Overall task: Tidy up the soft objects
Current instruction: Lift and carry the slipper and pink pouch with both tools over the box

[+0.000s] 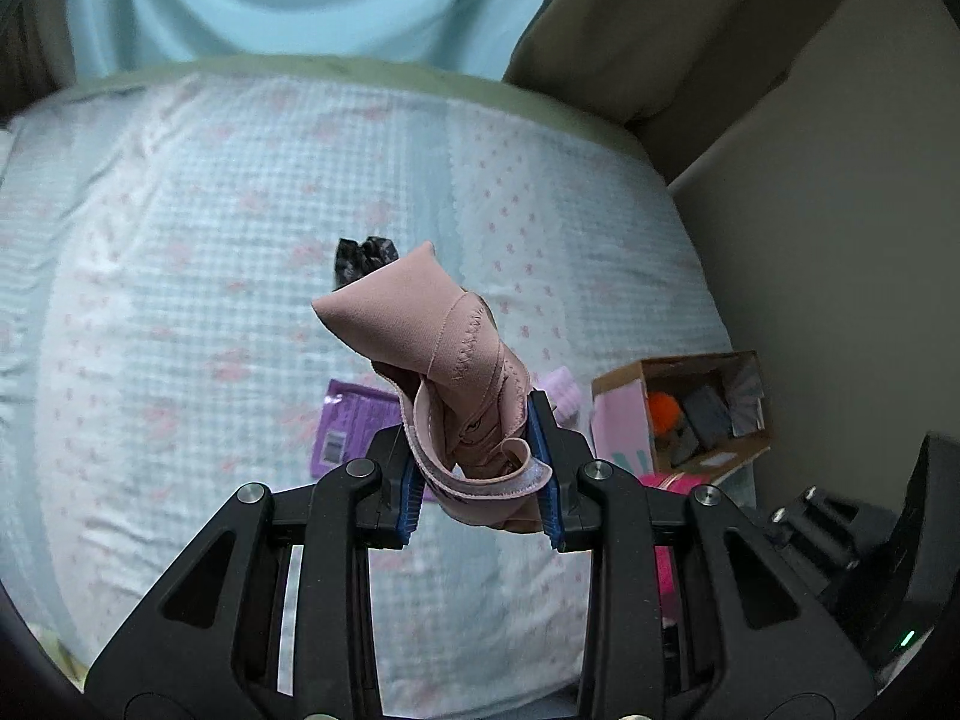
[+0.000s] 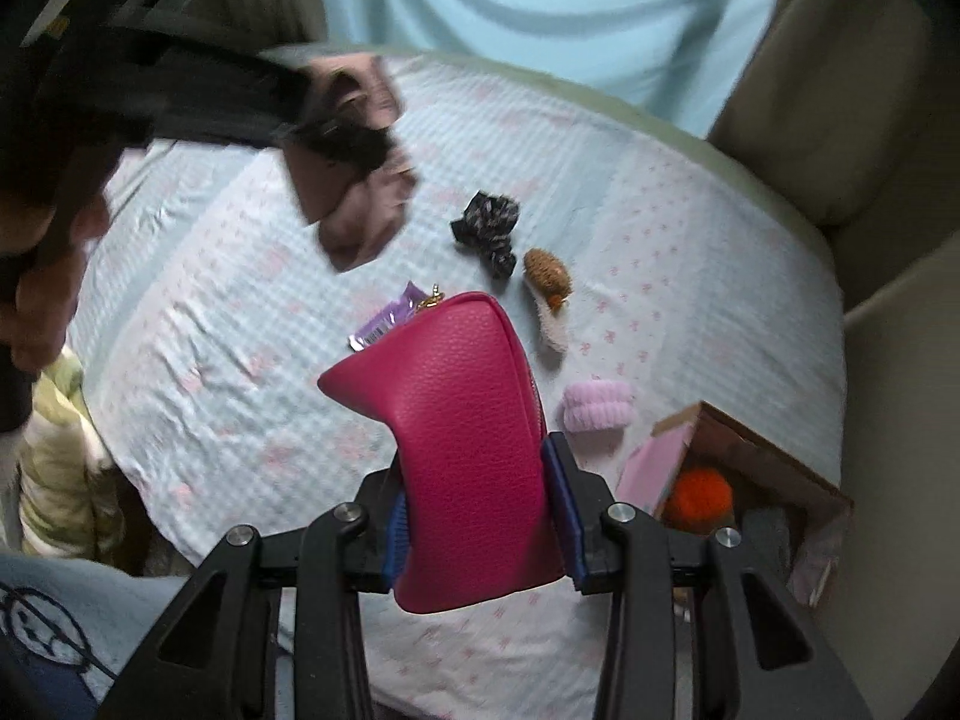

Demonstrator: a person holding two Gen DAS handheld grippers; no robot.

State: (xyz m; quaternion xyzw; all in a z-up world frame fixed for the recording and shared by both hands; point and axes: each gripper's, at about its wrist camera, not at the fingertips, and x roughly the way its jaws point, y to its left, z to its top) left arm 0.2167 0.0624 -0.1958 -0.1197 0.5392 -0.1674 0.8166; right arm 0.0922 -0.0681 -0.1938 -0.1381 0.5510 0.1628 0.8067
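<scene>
Right wrist view showed the right gripper (image 2: 480,516) clamped on a magenta pouch (image 2: 474,450), raised above the bed (image 2: 198,312), its long axis running up and away from the jaws. The cardboard box (image 2: 774,468), already holding an orange pom-pom (image 2: 699,495), sat at the bed's right edge, just right of that gripper and nearer to it than to the left one. The left gripper (image 1: 480,480) pinched a bunched pink elastic bandage (image 1: 444,348), also aloft, with the box lying to its right. A purple packet (image 1: 354,426) bore a barcode; its print was unreadable.
</scene>
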